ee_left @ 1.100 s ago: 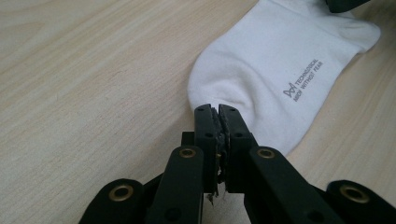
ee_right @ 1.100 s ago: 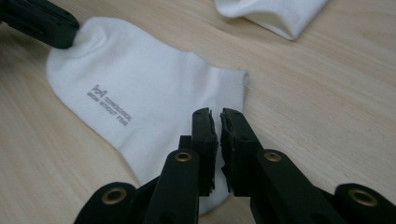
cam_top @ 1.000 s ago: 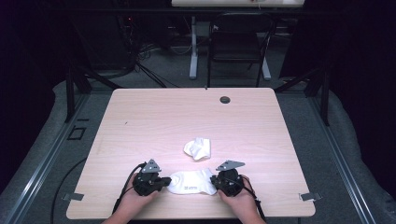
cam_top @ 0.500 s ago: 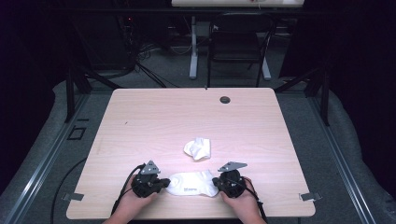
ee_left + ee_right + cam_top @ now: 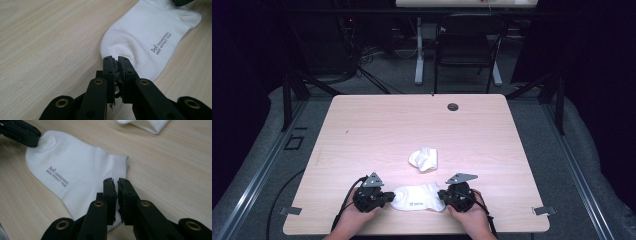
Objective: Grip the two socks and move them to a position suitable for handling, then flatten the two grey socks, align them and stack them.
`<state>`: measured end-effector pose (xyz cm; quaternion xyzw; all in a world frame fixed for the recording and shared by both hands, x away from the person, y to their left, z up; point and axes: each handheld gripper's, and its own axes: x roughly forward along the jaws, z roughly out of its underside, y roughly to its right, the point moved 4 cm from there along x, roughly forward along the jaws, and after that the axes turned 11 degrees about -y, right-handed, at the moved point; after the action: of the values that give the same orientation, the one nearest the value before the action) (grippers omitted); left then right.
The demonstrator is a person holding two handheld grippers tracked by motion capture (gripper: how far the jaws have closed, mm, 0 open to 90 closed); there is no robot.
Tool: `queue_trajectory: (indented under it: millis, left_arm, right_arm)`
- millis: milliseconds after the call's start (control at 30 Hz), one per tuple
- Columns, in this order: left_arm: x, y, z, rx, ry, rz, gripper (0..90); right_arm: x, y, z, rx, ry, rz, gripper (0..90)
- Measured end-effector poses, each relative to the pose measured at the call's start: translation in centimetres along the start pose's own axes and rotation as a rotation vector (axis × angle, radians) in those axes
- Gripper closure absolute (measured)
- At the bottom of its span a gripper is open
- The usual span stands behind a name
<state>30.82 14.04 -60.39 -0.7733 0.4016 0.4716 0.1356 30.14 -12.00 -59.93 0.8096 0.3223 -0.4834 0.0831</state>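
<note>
1. Flat white sock (image 5: pixel 418 197) lies on the desk (image 5: pixel 377 130) close to its near edge, about midway along it, long axis parallel to that edge.
2. Your left gripper (image 5: pixel 382 198) sits at the sock's left end. In the left gripper view the jaws are nearly together, with just a slit between them, at the sock's rounded end (image 5: pixel 140 37). The pads look frayed. You can't tell from that view whether fabric is pinched, since the tips cover the edge.
3. Your left gripper's jaws have just been opening slightly. No clear fabric is visible between them.
4. Your right gripper (image 5: pixel 445 195) sits at the sock's right end. In the right gripper view the jaws stand over the sock (image 5: pixel 75 177) near its cuff edge, with a narrow gap between them. The sock lies under the tips, not visibly clamped.
5. Your right gripper's jaws have also just been opening a little.
6. The sock's grey printed logo (image 5: pixel 161 42) faces up, nearer the desk's near edge.
7. Your other gripper's tip (image 5: pixel 22 133) shows at the sock's far end in the right gripper view, touching the fabric.
8. A second sock, crumpled (image 5: pixel 424 159), lies further in from the near edge, near the desk's centre, apart from the flat one.
9. A dark round grommet (image 5: pixel 453 106) sits near the far edge, right of centre.
</note>
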Motion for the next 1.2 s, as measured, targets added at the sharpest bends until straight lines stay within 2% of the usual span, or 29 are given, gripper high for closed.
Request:
queue_trajectory:
  millis: [100,300,500,667,800,933,1133,1200]
  left_arm:
    - [-0.2,-0.2,-0.1,-0.008,0.008,0.003,83.0]
    - [-0.6,-0.4,-0.3,-0.022,0.044,0.009,78.3]
    - [-0.9,-0.8,-0.5,-0.014,0.075,0.008,73.0]
    - [-0.9,-1.4,-0.6,-0.015,0.086,-0.009,66.5]
    - [-1.0,-1.7,-0.7,-0.022,0.108,-0.023,62.0]
    - [-1.2,-2.1,-0.7,-0.027,0.122,-0.022,62.0]
    - [-1.4,-2.4,-0.8,-0.047,0.136,-0.036,62.2]
    - [-1.4,-2.6,-0.9,-0.061,0.143,-0.041,59.5]
  right_arm:
    - [-0.2,0.1,-0.3,0.003,0.03,0.0,83.1]
    - [-0.5,0.5,-0.4,0.013,0.056,0.008,76.5]
    - [-0.4,0.7,-0.6,-0.028,0.094,0.015,67.0]
    - [-0.4,1.0,-0.8,-0.04,0.116,0.029,61.8]
    - [-0.4,1.0,-0.7,-0.067,0.114,0.02,60.1]
    - [-0.4,0.8,-0.8,-0.093,0.108,-0.001,58.5]
    - [-0.8,0.6,-1.3,-0.093,0.097,0.008,57.7]
    - [-1.1,0.7,-1.6,-0.088,0.086,0.016,56.2]
